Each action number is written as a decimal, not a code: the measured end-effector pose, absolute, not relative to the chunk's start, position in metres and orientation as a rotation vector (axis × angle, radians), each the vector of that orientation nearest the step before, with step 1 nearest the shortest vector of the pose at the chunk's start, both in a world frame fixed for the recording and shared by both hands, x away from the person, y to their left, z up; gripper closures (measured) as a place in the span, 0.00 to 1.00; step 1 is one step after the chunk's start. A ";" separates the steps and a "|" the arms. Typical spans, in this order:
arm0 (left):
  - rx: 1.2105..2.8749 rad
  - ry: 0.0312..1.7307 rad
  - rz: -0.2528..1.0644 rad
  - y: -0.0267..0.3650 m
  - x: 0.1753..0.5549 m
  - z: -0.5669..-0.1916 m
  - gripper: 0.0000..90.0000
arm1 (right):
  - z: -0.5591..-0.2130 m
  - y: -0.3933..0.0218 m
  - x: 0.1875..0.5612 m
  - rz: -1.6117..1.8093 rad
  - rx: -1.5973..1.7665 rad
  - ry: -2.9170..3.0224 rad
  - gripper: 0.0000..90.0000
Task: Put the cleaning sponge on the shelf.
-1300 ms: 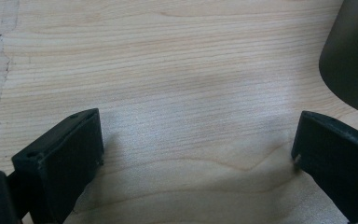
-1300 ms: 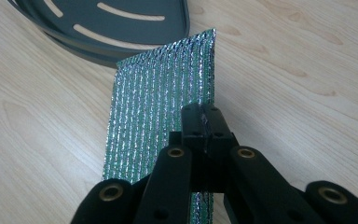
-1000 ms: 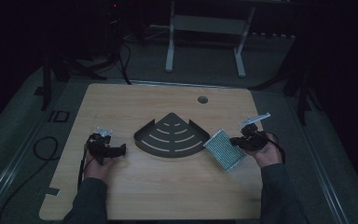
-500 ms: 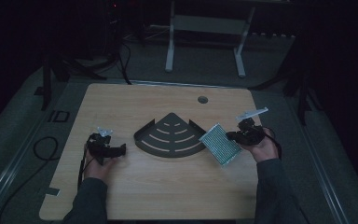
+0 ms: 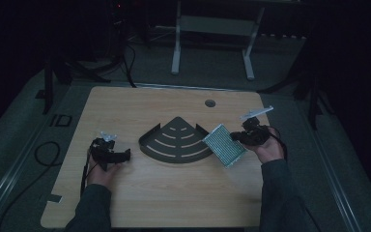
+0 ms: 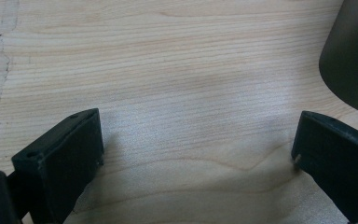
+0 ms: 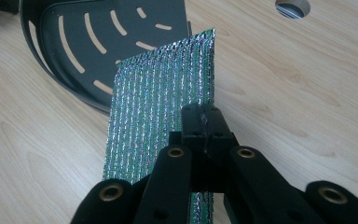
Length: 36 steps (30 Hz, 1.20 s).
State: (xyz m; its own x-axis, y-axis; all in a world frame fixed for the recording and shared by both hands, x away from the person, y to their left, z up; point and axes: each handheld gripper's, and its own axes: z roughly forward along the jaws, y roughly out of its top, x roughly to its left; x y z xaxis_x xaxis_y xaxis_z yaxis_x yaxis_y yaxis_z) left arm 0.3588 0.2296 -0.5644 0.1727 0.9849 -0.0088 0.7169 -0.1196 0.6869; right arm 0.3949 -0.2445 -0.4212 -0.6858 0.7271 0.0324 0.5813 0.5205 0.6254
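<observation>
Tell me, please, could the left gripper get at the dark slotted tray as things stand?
Probably yes: the left gripper is open and holds nothing, and bare table lies between it and the tray.

In the left gripper view, the dark tray (image 6: 354, 51) is cut off by the top and right edges, leaving 1 curved wall. In the right gripper view, the right tongs (image 7: 204, 122) cover the glittering pad's (image 7: 154, 116) near edge, and the desk's hole (image 7: 292, 6) is clipped by the top edge.
</observation>
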 end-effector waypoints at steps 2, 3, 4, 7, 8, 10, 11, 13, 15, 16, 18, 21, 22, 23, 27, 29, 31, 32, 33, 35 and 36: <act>1.900 1.601 0.627 0.230 0.359 -0.564 0.03 | -0.420 -0.242 0.396 0.908 1.101 2.531 1.00; 1.900 1.601 0.627 0.230 0.359 -0.564 0.03 | -0.419 -0.241 0.397 0.908 1.100 2.533 1.00; 1.900 1.601 0.628 0.230 0.359 -0.564 0.03 | -0.419 -0.241 0.398 0.907 1.097 2.536 1.00; 1.900 1.601 0.627 0.230 0.359 -0.564 0.03 | -0.418 -0.238 0.400 0.901 1.094 2.535 1.00; 1.900 1.601 0.627 0.230 0.359 -0.564 0.03 | -0.417 -0.236 0.401 0.903 1.093 2.533 1.00; 1.900 1.601 0.627 0.230 0.359 -0.564 0.03 | -0.417 -0.235 0.403 0.905 1.092 2.534 1.00; 1.900 1.601 0.627 0.230 0.359 -0.564 0.03 | -0.417 -0.234 0.403 0.906 1.093 2.532 1.00; 1.901 1.601 0.627 0.230 0.359 -0.564 0.03 | -0.417 -0.233 0.404 0.910 1.096 2.531 1.00; 1.901 1.601 0.627 0.230 0.359 -0.564 0.03 | -0.417 -0.232 0.405 0.911 1.094 2.531 1.00; 1.901 1.601 0.627 0.230 0.359 -0.564 0.03 | -0.417 -0.232 0.405 0.911 1.094 2.531 1.00; 1.900 1.601 0.627 0.230 0.359 -0.564 0.03 | -0.417 -0.229 0.407 0.915 1.088 2.539 1.00; 1.900 1.601 0.627 0.230 0.359 -0.564 0.03 | -0.418 -0.227 0.410 0.914 1.090 2.543 1.00; 1.900 1.601 0.627 0.230 0.359 -0.564 0.03 | -0.418 -0.227 0.410 0.914 1.090 2.543 1.00; 1.900 1.601 0.627 0.230 0.359 -0.564 0.03 | -0.418 -0.226 0.410 0.912 1.092 2.545 1.00; 1.898 1.602 0.626 0.229 0.359 -0.564 0.03 | -0.418 -0.221 0.414 0.905 1.088 2.554 1.00; 1.899 1.602 0.627 0.230 0.359 -0.564 0.03 | -0.418 -0.220 0.416 0.905 1.091 2.552 1.00; 1.899 1.601 0.627 0.230 0.359 -0.564 0.03 | -0.418 -0.218 0.417 0.905 1.089 2.550 1.00; 1.899 1.602 0.627 0.230 0.359 -0.564 0.03 | -0.418 -0.218 0.417 0.903 1.090 2.551 1.00; 1.899 1.602 0.626 0.230 0.359 -0.564 0.03 | -0.418 -0.217 0.418 0.905 1.088 2.550 1.00; 1.899 1.602 0.626 0.230 0.359 -0.564 0.03 | -0.418 -0.216 0.418 0.908 1.086 2.551 1.00; 1.899 1.602 0.626 0.230 0.359 -0.564 0.03 | -0.418 -0.215 0.419 0.909 1.089 2.551 1.00</act>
State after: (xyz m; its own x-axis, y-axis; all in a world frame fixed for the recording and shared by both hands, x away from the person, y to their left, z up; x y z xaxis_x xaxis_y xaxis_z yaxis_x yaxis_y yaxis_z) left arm 0.3588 0.2295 -0.5644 0.1723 0.9850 -0.0096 0.7172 -0.1187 0.6867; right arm 0.4185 -0.2154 -0.4182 -0.7004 0.7128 0.0365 0.5751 0.5334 0.6203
